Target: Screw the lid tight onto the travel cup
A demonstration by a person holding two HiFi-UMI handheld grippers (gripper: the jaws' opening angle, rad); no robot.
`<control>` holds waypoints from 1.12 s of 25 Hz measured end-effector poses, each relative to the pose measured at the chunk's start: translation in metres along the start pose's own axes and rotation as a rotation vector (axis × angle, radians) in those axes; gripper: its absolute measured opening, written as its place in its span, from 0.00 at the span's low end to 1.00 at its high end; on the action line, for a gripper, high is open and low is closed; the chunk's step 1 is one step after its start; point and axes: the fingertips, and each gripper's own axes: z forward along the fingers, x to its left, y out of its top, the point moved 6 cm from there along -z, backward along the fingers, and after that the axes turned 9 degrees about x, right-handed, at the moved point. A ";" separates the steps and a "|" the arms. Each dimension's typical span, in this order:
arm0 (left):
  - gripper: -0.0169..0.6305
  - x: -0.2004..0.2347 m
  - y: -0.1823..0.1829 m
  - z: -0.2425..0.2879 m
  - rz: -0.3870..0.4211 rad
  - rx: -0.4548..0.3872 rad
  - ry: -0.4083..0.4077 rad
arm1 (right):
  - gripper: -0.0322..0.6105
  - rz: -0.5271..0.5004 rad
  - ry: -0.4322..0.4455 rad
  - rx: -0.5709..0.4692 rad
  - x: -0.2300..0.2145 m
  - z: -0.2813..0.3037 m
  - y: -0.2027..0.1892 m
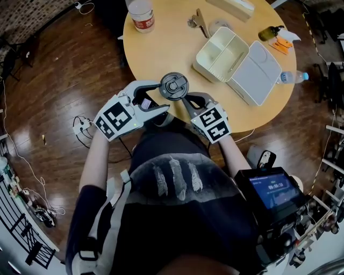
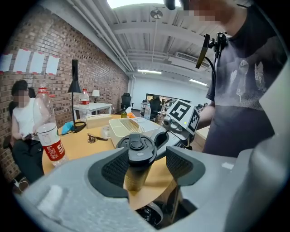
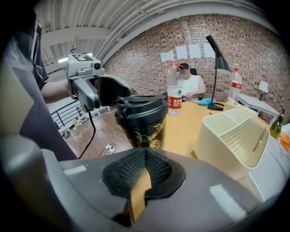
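Observation:
The travel cup (image 1: 173, 87) stands upright at the near edge of the round wooden table (image 1: 161, 48), its black lid (image 2: 137, 148) on top of a dark body with gold print (image 3: 146, 129). My left gripper (image 1: 161, 98) comes from the left, open, with its pads on either side of the lid (image 2: 145, 165). The left pad lies close to the lid and a gap shows at the right pad. My right gripper (image 1: 187, 101) is shut with nothing in it (image 3: 144, 170), and its tips sit just short of the cup's right side.
A cream lunch box (image 1: 221, 53) with its lid (image 1: 258, 72) lies behind the cup on the right. A water bottle (image 1: 141, 15) stands at the far left edge and a second bottle (image 1: 293, 77) lies at the right edge. A person (image 2: 22, 122) sits beyond the table. Cables (image 1: 80, 126) lie on the floor.

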 end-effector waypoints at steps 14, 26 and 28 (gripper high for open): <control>0.44 -0.007 0.003 0.001 0.009 0.018 -0.019 | 0.06 0.001 -0.004 -0.009 -0.002 -0.001 -0.001; 0.44 -0.030 0.004 0.009 -0.001 0.007 -0.080 | 0.06 -0.002 -0.009 -0.009 -0.003 0.000 -0.002; 0.44 -0.029 0.004 0.007 0.007 0.006 -0.069 | 0.06 -0.004 -0.008 -0.008 -0.002 0.001 -0.003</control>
